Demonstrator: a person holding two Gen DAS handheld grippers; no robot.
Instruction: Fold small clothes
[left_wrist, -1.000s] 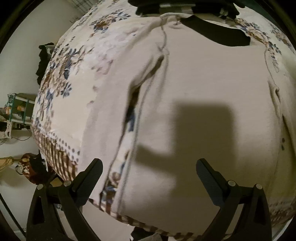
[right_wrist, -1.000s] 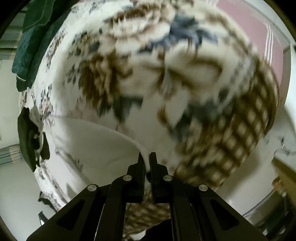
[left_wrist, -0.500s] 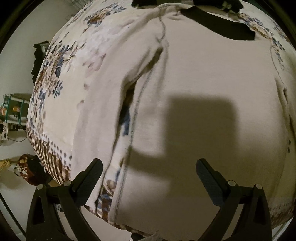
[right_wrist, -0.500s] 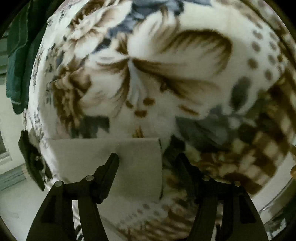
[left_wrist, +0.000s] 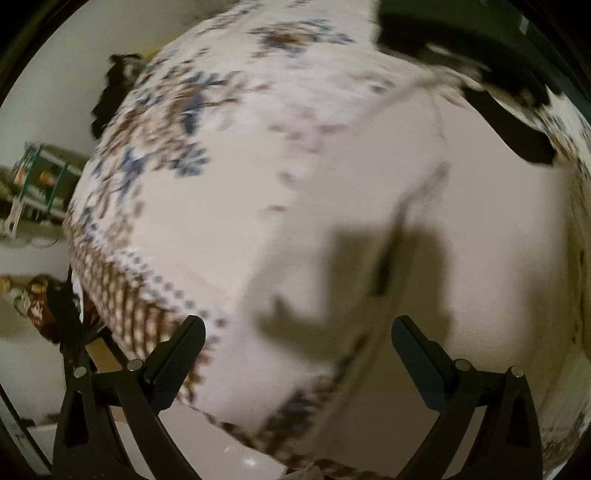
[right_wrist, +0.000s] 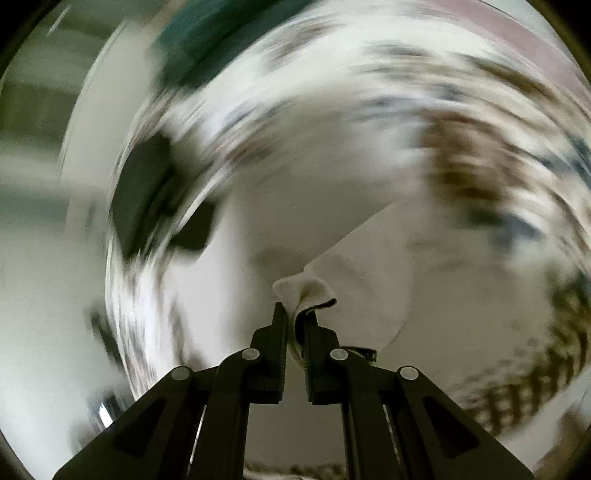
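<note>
A cream garment (left_wrist: 461, 229) with a dark neck opening (left_wrist: 517, 136) lies spread on a floral blanket (left_wrist: 192, 147). My left gripper (left_wrist: 297, 343) is open and empty above the garment's left side, near its long sleeve (left_wrist: 332, 206). The left view is blurred. My right gripper (right_wrist: 295, 314) is shut on a pinched corner of the cream garment (right_wrist: 301, 291) and holds it lifted above the blanket (right_wrist: 461, 166). The cloth (right_wrist: 388, 266) trails away to the right from its jaws. The right view is strongly blurred.
The blanket's checked brown border (left_wrist: 122, 302) marks the bed's near edge, with floor beyond. A green shelf (left_wrist: 40, 181) stands at far left. Dark clothes (left_wrist: 443, 26) lie at the bed's far end. A green cloth (right_wrist: 207, 40) shows at the top of the right view.
My right gripper was open over the garment's edge half a second ago; now it is shut on that cloth and lifting it. My left gripper has swung left over the sleeve.
</note>
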